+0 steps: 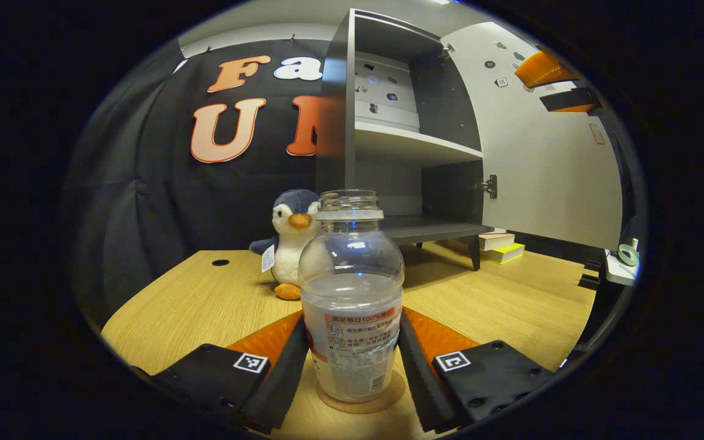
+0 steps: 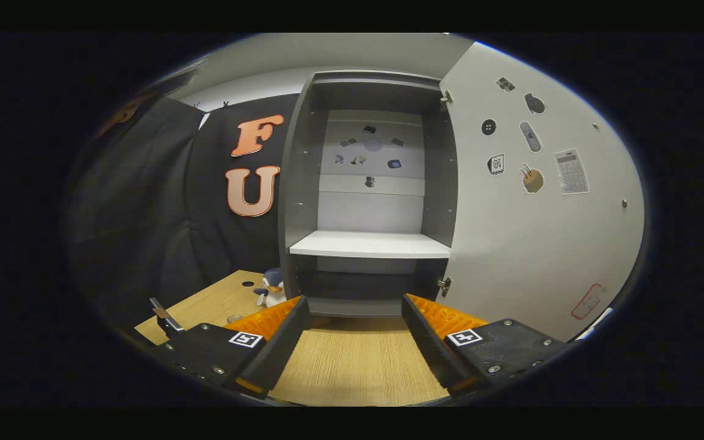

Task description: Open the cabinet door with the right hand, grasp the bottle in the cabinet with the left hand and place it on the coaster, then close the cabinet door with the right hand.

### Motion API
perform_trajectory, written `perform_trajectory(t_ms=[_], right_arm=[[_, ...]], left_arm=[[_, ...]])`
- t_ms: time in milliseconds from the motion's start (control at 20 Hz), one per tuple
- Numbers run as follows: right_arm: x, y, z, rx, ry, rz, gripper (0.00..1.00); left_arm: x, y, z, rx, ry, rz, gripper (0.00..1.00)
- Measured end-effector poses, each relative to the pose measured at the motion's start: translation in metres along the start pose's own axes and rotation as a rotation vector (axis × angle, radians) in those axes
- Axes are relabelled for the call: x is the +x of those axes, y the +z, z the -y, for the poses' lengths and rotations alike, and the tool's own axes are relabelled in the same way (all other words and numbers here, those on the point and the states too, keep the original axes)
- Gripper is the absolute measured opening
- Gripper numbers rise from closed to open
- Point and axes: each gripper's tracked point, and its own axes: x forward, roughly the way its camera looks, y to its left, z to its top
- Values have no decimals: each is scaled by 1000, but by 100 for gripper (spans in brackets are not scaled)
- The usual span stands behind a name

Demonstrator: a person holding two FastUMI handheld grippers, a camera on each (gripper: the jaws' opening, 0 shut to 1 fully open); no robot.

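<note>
Clear plastic bottle (image 1: 352, 305) stands on the round brown coaster (image 1: 388, 394), left jaws gripping it; next, let go.

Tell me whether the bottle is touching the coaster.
Touching. The left gripper view shows the bottle standing upright with its base on the coaster, no gap visible between them.

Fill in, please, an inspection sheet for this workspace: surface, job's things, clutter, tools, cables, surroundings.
Surface: wooden table, with a small round hole near the back.
Job's things: bottle upright on the coaster, no cap; cabinet door open; cabinet shelves bare.
Clutter: plush penguin beside the cabinet; books and a tape roll on the right.
Tools: left tool fingers at both sides of the bottle, contact unclear; right tool open, facing the cabinet.
Cables: nothing seen.
Surroundings: black cloth wall.
</note>
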Motion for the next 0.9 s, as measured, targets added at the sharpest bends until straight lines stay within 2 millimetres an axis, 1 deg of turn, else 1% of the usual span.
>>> perform_trajectory(t_ms=[200, 250, 300, 400, 500, 650, 800, 900], right_arm=[[-1, -2, -9, -10, 19, -9, 94], [-2, 0, -12, -13, 23, -7, 94], [-2, 0, -13, -17, 28, -8, 94], [-3, -3, -17, -14, 37, -18, 94], [-3, -4, -18, -4, 42, -25, 94], [-4, -3, -19, 1, 44, -24, 94], [-8, 2, -17, -10, 44, -15, 94], [-11, 10, -14, -11, 41, 3, 94]], left_arm=[[-1, -1, 4, -12, -16, -8, 86], [-2, 0, 3, -14, -13, -6, 87], [-1, 1, 2, -16, -10, -3, 89], [2, 3, 2, -20, -12, 0, 90], [4, 8, 1, -28, -14, 10, 98], [8, 20, -2, -28, -7, 32, 98], [10, 44, -4, -15, -5, 77, 98], [13, 60, -3, -1, -7, 105, 97]])
